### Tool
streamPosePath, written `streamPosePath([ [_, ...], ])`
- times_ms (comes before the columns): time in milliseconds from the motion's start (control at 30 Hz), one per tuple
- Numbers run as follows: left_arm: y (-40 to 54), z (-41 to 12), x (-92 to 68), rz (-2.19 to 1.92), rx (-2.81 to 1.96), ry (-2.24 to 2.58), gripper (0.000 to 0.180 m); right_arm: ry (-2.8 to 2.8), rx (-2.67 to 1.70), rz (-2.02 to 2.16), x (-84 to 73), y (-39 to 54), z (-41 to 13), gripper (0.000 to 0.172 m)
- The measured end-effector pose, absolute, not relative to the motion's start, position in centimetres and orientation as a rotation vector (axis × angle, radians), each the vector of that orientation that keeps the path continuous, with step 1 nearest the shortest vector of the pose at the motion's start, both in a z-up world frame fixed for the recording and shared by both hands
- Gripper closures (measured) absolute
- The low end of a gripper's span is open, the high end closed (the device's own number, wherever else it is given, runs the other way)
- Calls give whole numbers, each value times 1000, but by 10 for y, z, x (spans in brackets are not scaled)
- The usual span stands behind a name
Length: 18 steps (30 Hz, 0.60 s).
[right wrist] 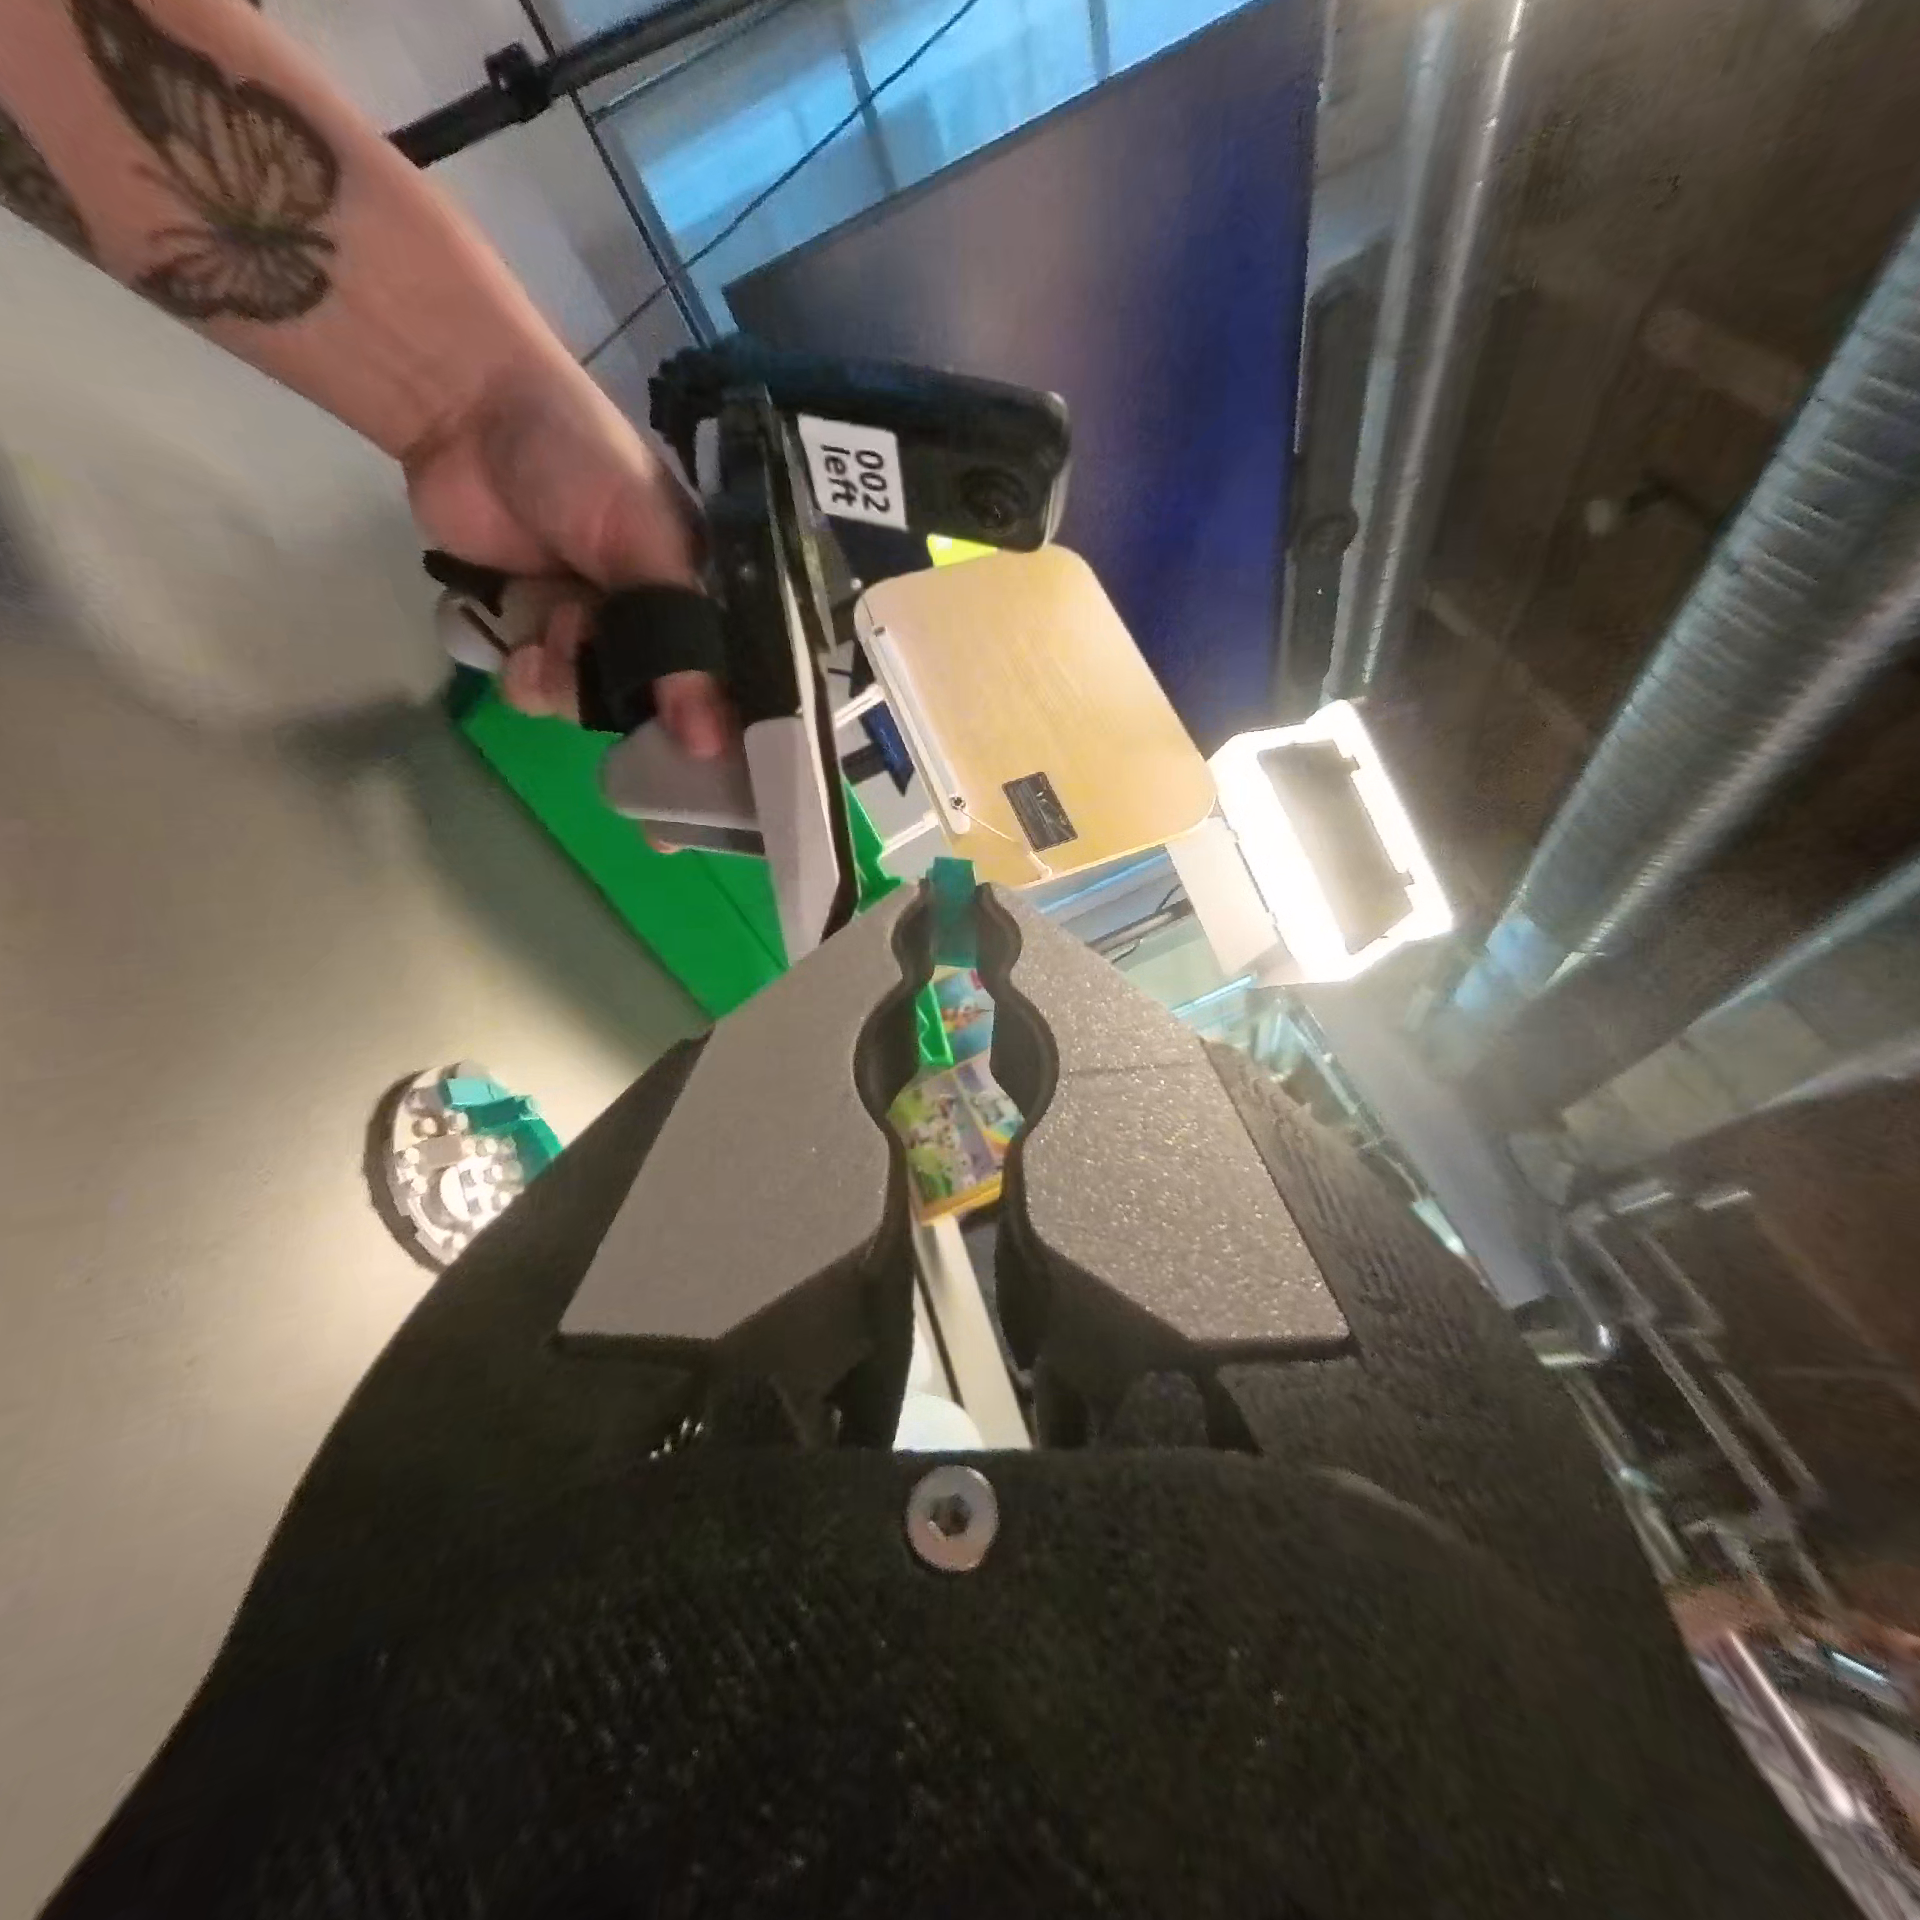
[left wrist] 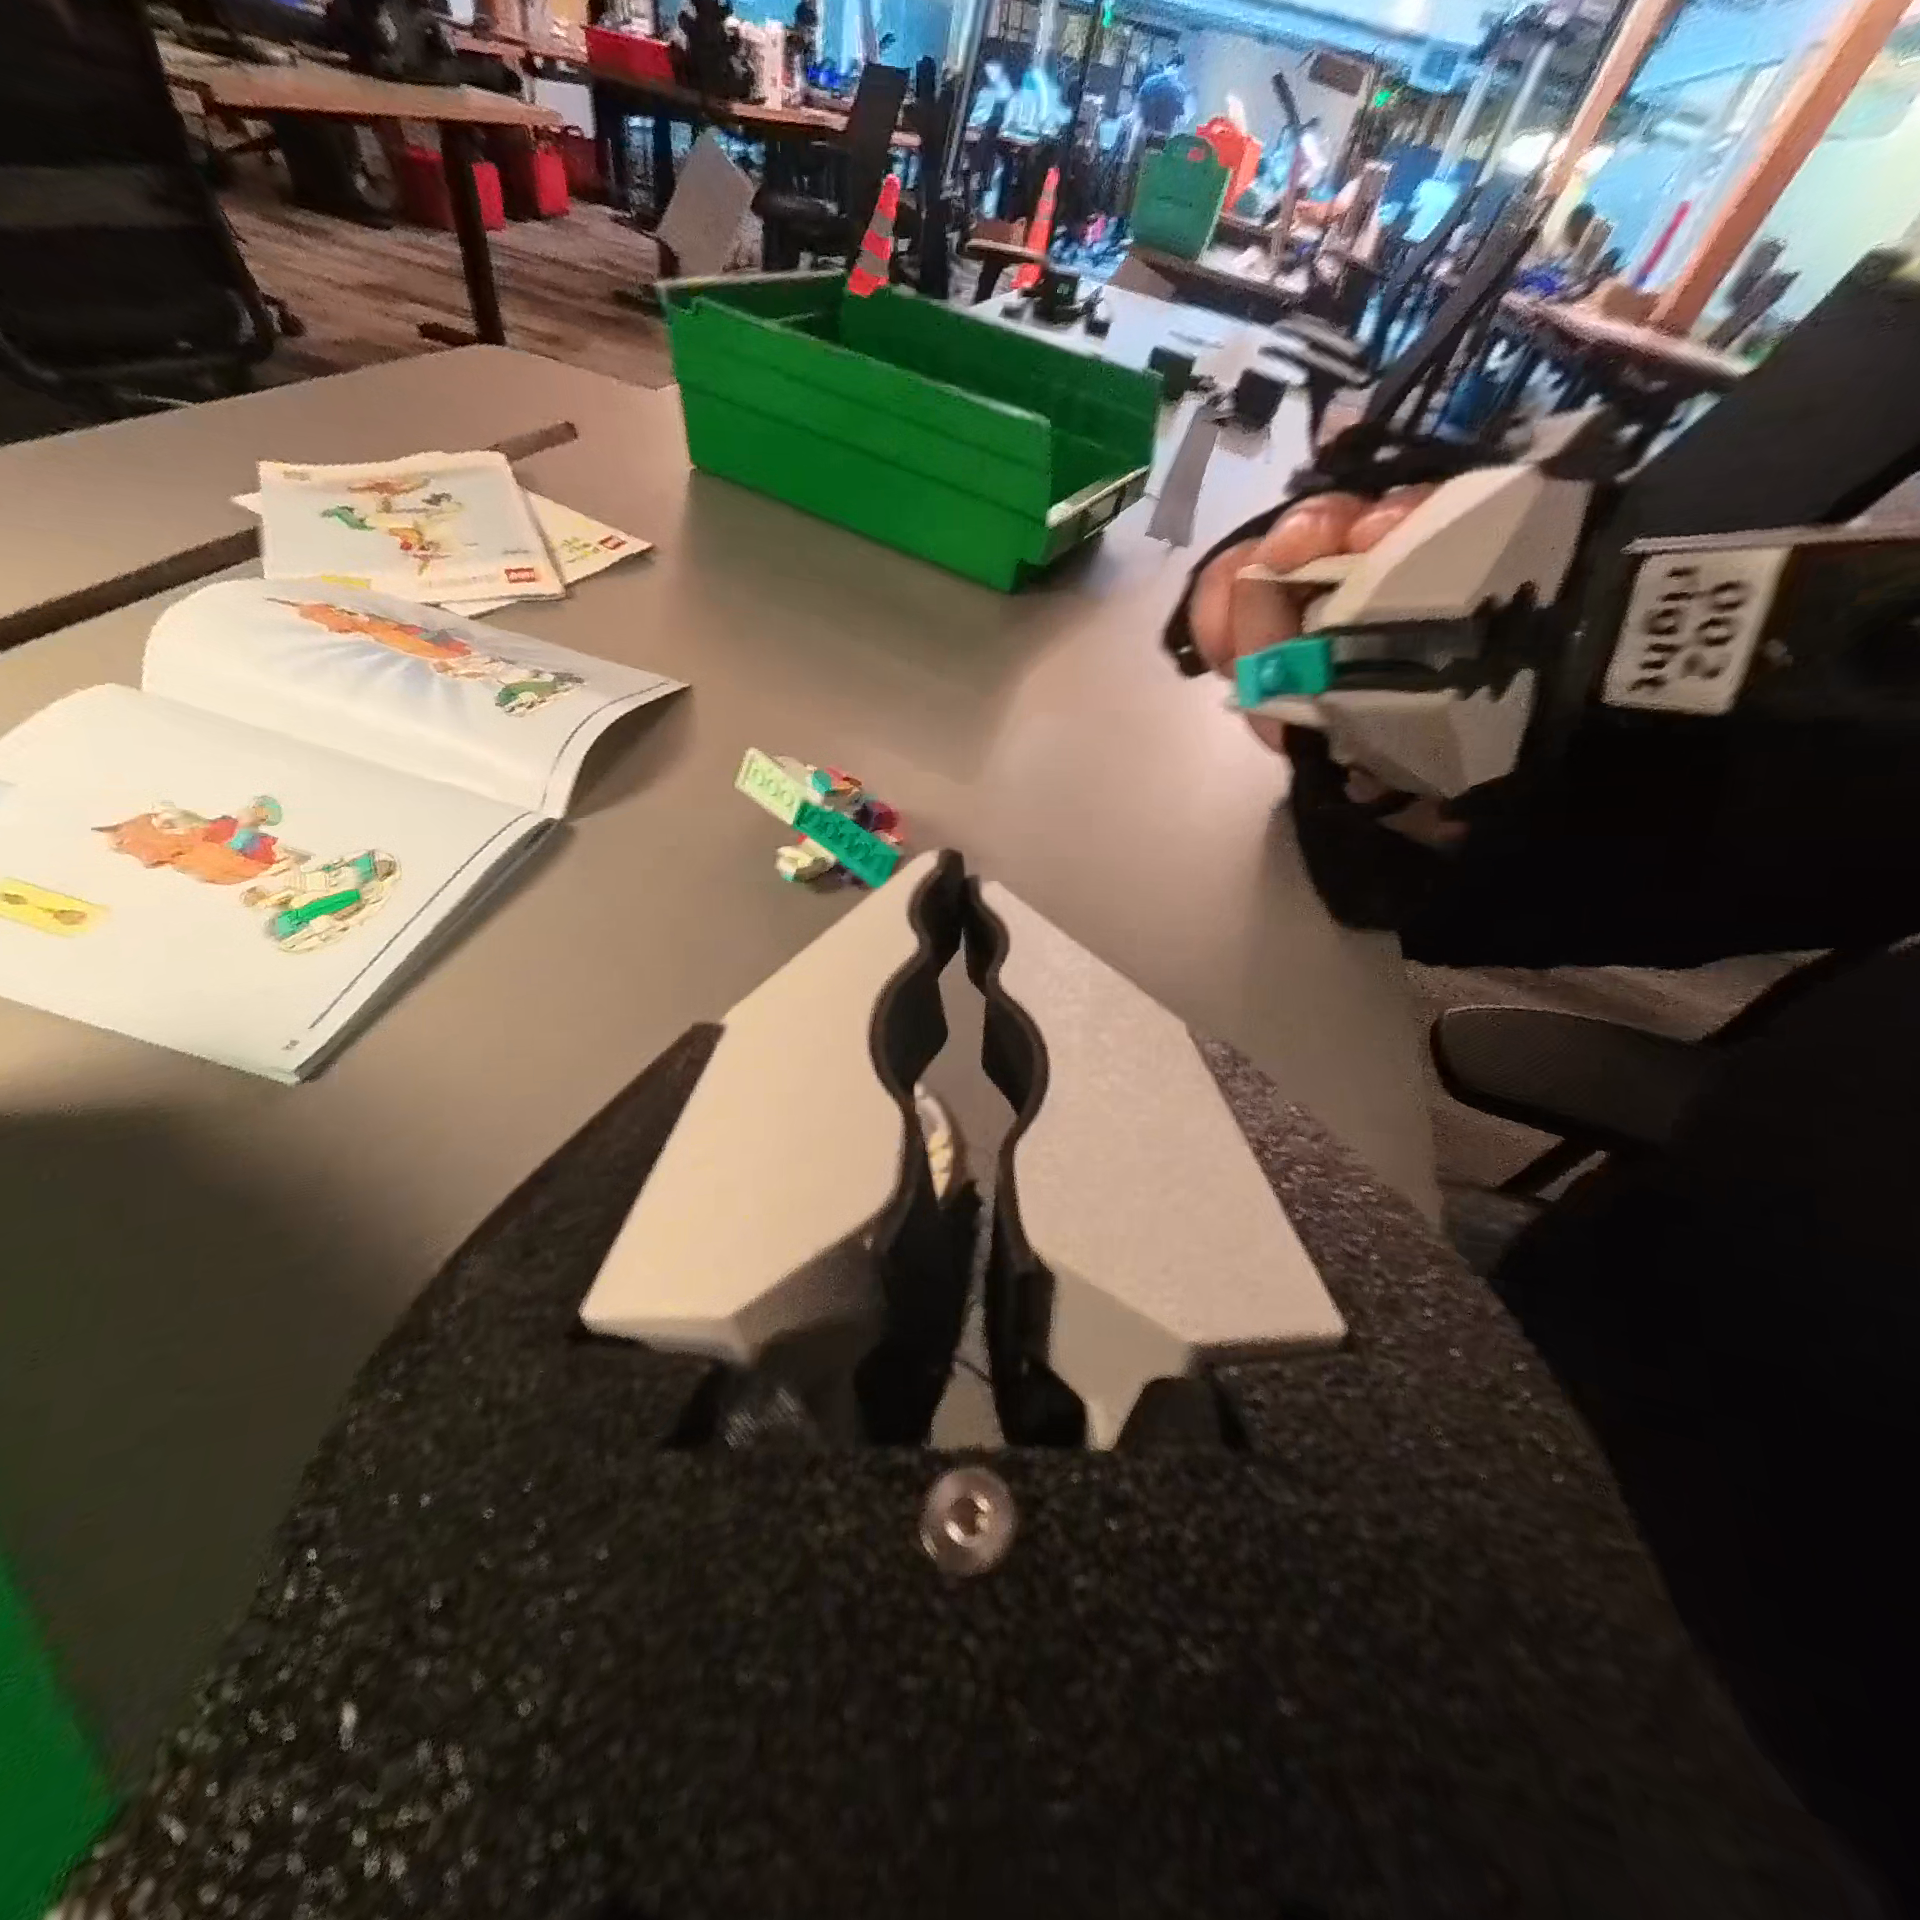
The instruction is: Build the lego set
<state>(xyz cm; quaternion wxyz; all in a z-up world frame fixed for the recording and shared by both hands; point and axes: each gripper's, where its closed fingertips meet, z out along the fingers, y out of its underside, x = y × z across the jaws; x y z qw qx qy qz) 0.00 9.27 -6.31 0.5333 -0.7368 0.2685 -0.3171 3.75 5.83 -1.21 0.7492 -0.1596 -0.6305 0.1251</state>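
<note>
The room behind is blurred. On the grey tabletop (left wrist: 987, 675) lie open booklets (left wrist: 312, 831), a green bin (left wrist: 894, 436) and a small brick pile (left wrist: 826, 826). The left tongs (left wrist: 956, 883) are closed on nothing, just short of the pile. The right tongs (right wrist: 954, 920) pinch a small teal brick (right wrist: 951, 914), raised above the tabletop.

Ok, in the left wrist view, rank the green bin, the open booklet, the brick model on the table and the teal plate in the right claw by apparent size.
1. Open booklet, though nearer the camera
2. Green bin
3. Brick model
4. Teal plate, held in the right claw
</note>
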Motion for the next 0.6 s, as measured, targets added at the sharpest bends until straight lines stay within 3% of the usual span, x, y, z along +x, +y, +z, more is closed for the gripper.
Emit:
streamPosePath([
  [167,76,-31,18,-1044,-1597,574,180,-1405,-422,427,33,56,-17,167],
  [367,63,-21,24,-1365,-1555,517,160,-1419,-441,551,36,52,-14,167],
  [467,58,-21,31,-1435,-1552,536,177,-1437,-430,550,36,50,-15,167],
  [600,63,-24,29,-1388,-1576,518,180,-1454,-476,508,33,58,-21,166],
])
